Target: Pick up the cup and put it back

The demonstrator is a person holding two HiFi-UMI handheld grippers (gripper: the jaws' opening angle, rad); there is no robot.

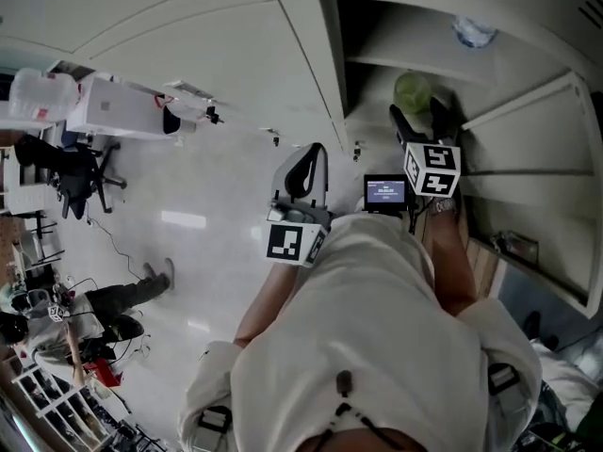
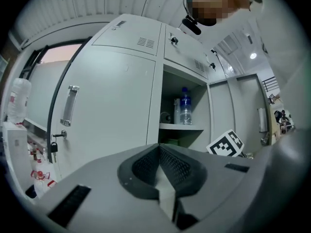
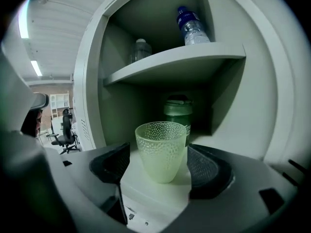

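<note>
Grey jaws of the right gripper [image 3: 159, 163] stand spread at the bottom of its view, and neither pad presses on the pale green dimpled cup [image 3: 161, 150] between them. The cup stands upright on the cabinet's lower shelf [image 3: 146, 186], with a dark green jar [image 3: 178, 111] just behind it. A water bottle [image 3: 192, 27] stands on the upper shelf [image 3: 175, 62], upper right. The left gripper [image 2: 159, 166] has its jaws pressed together, empty, before a closed cabinet door [image 2: 107, 96]
</note>
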